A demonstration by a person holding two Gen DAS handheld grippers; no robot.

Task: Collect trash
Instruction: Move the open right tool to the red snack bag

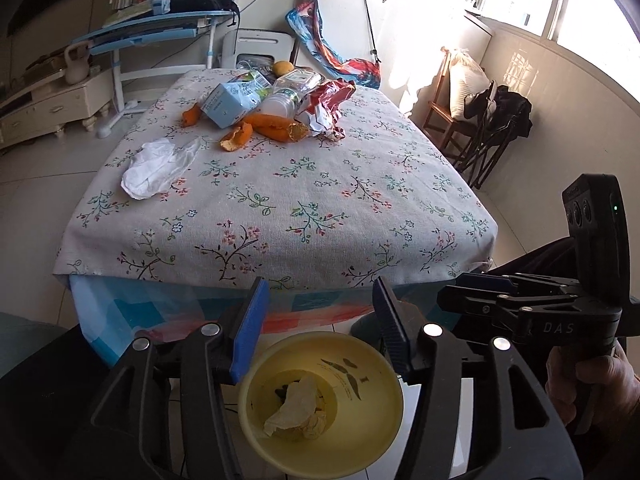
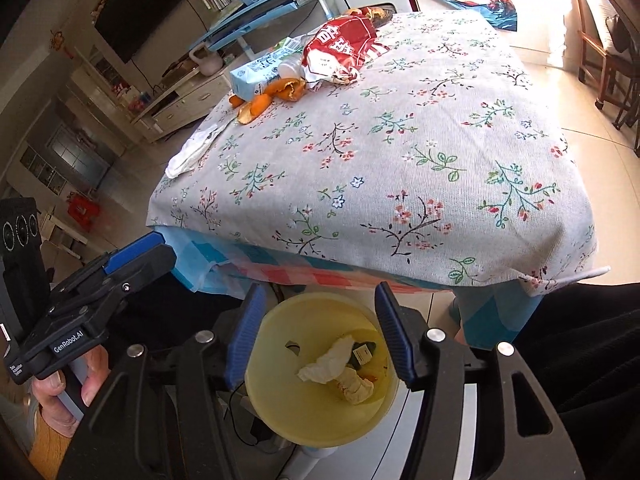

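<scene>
The left gripper (image 1: 318, 320) hangs with its blue-padded fingers (image 1: 248, 326) spread wide and holding nothing. Below and between them sits a round yellow plastic bin (image 1: 384, 408), its smooth wall cupping crumpled tissue (image 1: 298, 406). The right gripper (image 2: 320, 328) is likewise released and empty, its ribbed blue fingers (image 2: 394, 332) flanking the same bin (image 2: 280, 400), where wadded white and yellowish paper (image 2: 332, 364) lies beside a small dark scrap.

Ahead of both sets of fingers stretches the desk (image 1: 280, 216), draped in a woven floral cloth over a blue checked sheet. At its far end the trash is heaped: a pale blue carton (image 1: 230, 106), curled orange peel (image 1: 276, 126), a crinkled red-and-white foil bag (image 1: 326, 104) and a clear plastic bottle (image 1: 280, 104), all touching. A flattened white tissue (image 1: 160, 168) lies apart, nearer the fingers and to their left.
</scene>
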